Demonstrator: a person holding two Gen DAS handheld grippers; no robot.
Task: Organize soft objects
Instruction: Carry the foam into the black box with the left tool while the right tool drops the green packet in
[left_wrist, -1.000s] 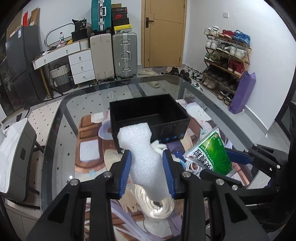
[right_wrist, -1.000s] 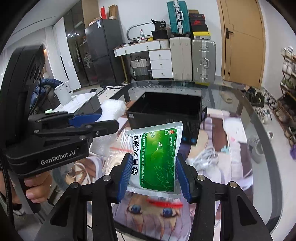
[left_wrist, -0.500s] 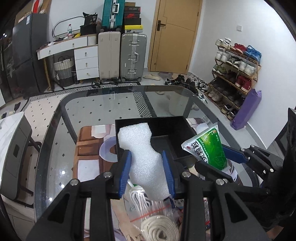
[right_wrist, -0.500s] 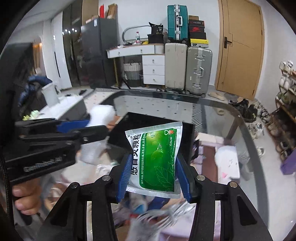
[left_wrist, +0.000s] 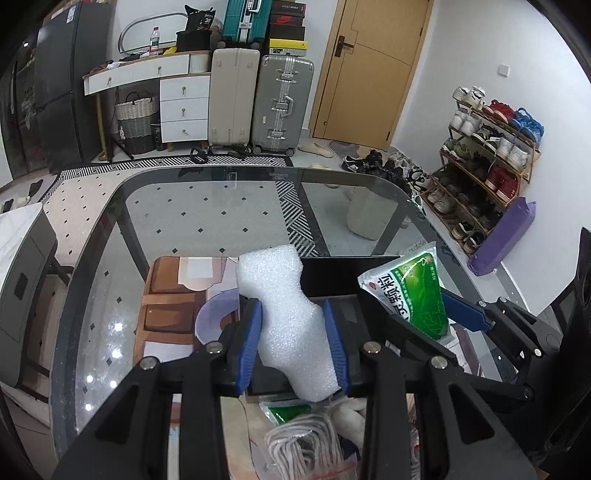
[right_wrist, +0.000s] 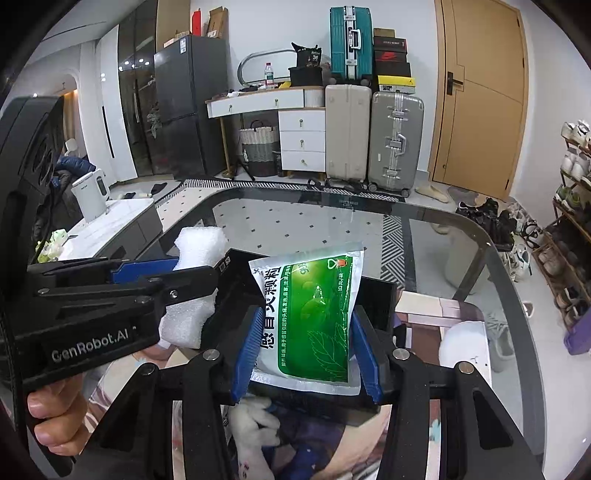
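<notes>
My left gripper (left_wrist: 293, 345) is shut on a white foam piece (left_wrist: 286, 310) and holds it upright over the black box (left_wrist: 332, 275). My right gripper (right_wrist: 306, 350) is shut on a green and white medicine pouch (right_wrist: 314, 314), also held over the box (right_wrist: 373, 302). The pouch shows at the right of the left wrist view (left_wrist: 413, 291). The foam (right_wrist: 192, 266) and the left gripper's body show at the left of the right wrist view. Both items hide most of the box.
The glass table (left_wrist: 207, 206) carries a printed mat. Near its front lie a bagged coil of white rope (left_wrist: 310, 443), another green pouch (left_wrist: 288, 411) and a white plush (right_wrist: 255, 424). Suitcases (left_wrist: 258, 99) and a shoe rack (left_wrist: 487, 155) stand beyond.
Both grippers have risen and moved forward with their items, from before the box to over it. Both grips are unchanged.
</notes>
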